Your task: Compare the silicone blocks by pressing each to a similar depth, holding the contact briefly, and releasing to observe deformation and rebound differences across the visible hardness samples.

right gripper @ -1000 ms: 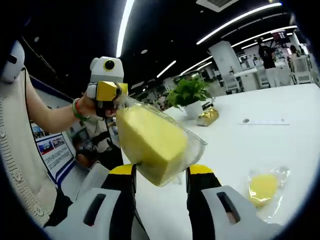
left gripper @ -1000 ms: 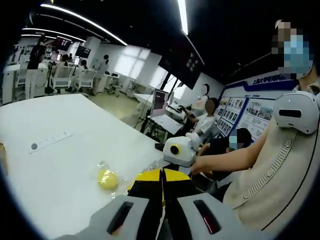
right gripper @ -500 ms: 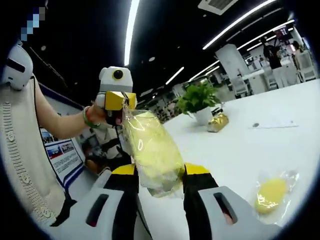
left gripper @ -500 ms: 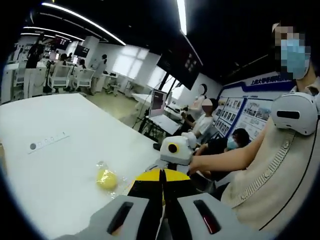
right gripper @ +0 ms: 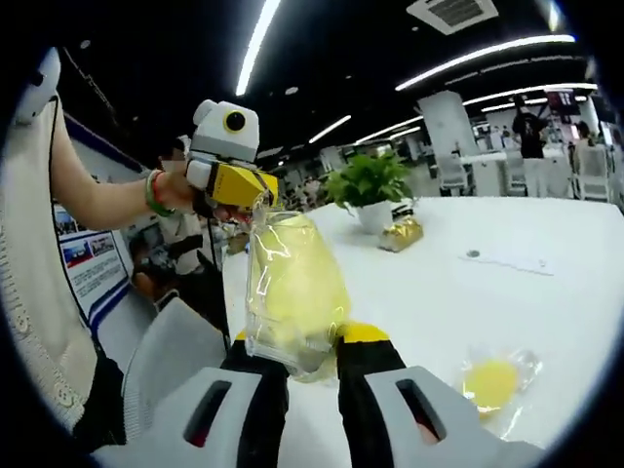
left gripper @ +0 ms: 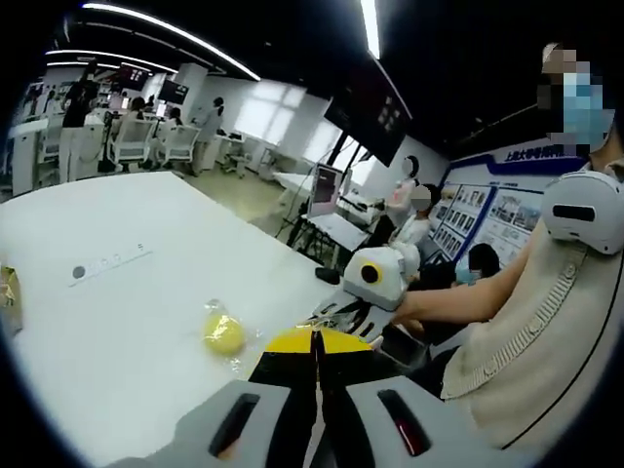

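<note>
Left gripper view: the left gripper (left gripper: 314, 343) sits at the bottom w/ its yellow-tipped jaws pressed together; can't tell here if anything is pinched between them. Just past the tips, a small round yellow silicone block in a clear bag (left gripper: 224, 334) lies on the white table (left gripper: 107, 322), near the table's right edge. The right gripper (left gripper: 343, 314) shows just past that edge, held by a person's hand (left gripper: 408, 309). A thin white strip w/ a dark dot (left gripper: 109, 263) lies farther in, toward the table's left side.

Right gripper view: the right gripper (right gripper: 312, 349) has its jaws clamped on the bottom of a big yellow silicone block in a clear bag (right gripper: 292, 291). The left gripper (right gripper: 250, 187) pinches the bag's top corner, jaws closed on it. The small round block (right gripper: 490, 383) lies on the table (right gripper: 439, 292) at lower right. A potted plant (right gripper: 369, 188) and a gold wrapped thing (right gripper: 403, 232) stand near the table's far corner.
</note>
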### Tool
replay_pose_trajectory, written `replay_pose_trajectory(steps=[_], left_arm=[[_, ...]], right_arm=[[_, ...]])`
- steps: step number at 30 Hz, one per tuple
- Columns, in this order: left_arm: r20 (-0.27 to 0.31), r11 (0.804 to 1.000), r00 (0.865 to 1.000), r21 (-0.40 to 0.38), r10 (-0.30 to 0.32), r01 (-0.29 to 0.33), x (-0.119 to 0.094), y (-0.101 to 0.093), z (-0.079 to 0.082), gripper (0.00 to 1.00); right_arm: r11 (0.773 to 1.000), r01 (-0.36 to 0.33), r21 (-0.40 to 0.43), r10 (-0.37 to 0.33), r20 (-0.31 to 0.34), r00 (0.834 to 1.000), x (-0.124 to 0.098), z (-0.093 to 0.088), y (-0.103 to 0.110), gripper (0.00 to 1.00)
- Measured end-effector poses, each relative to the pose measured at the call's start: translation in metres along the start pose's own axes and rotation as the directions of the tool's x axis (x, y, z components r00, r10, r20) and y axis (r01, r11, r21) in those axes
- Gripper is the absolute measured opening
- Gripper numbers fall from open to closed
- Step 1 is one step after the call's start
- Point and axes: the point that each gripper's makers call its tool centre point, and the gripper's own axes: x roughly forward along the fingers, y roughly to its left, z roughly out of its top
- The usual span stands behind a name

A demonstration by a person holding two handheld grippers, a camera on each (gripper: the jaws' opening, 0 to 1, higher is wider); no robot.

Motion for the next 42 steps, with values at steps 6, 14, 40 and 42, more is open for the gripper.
replay_pose_trajectory(steps=[6,14,40,42], left_arm=[[0.000,1.000,1.000,-0.008,0.015,-0.015,-0.004,0.003,-0.003,0.00],[0.021,1.000,1.000,-0.015,0.023,-0.023,-0.008,0.004,-0.003,0.00],[0.072,0.997,0.997,-0.079,-0.001,0.006,-0.011,-0.005,0.004,0.00],[0.058,0.997,0.998,-0.082,0.005,-0.001,-0.011,-0.004,0.002,0.00]], right_arm=[[0.998,-0.004,0.068,0.007,-0.038,0.999,0.003,-0.002,0.006,0.08],[0.993,-0.011,0.114,0.015,-0.037,0.999,0.004,-0.002,0.013,0.06],[0.983,-0.042,0.179,0.037,0.030,0.999,0.001,0.004,0.019,0.11],[0.978,-0.071,0.198,0.070,0.013,0.997,0.001,0.001,0.024,0.12]])
